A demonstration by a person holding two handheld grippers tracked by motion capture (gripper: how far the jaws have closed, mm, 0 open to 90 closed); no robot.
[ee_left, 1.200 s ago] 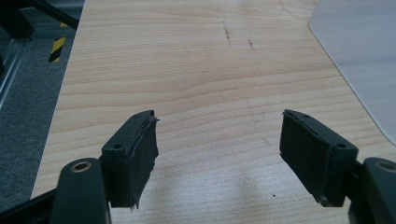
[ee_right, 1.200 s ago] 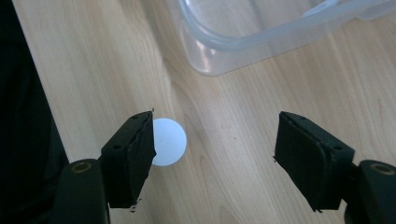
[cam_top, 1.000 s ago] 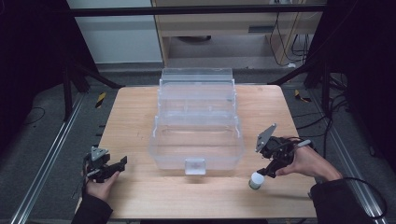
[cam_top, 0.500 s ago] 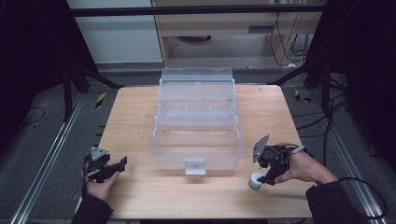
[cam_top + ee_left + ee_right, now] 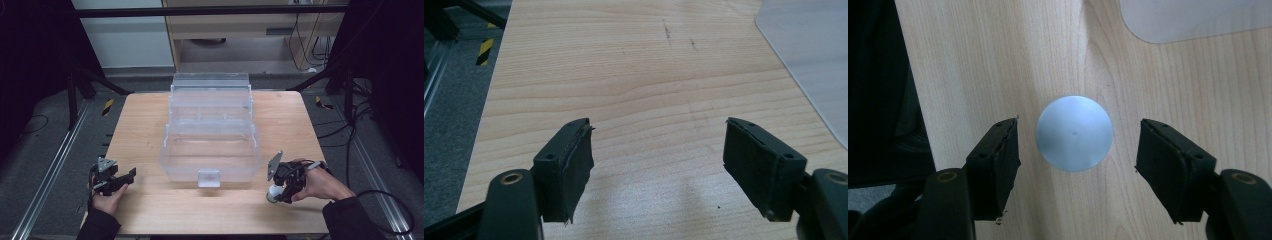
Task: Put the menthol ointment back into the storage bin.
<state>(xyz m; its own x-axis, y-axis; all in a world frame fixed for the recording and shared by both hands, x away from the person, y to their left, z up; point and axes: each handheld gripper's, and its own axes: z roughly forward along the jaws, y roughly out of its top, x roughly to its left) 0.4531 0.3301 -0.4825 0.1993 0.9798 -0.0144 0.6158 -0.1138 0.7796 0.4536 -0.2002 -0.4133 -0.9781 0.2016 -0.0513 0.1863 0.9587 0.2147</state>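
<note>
The wooden desk [image 5: 150, 125] carries a clear plastic organizer box [image 5: 210, 130] at its middle. The left hand-held gripper [image 5: 131, 175] rests released near the desk's front left. The right hand-held gripper [image 5: 1075, 150], jaws just closing but not touching, straddles 1 small white cylinder [image 5: 1074, 132] standing front right.

I count two grippers, left [image 5: 131, 173] and right [image 5: 280, 192], one white cylinder [image 5: 272, 193] at the lower right, one clear tiered bin [image 5: 210, 130] mid-frame, and one table [image 5: 145, 125].
</note>
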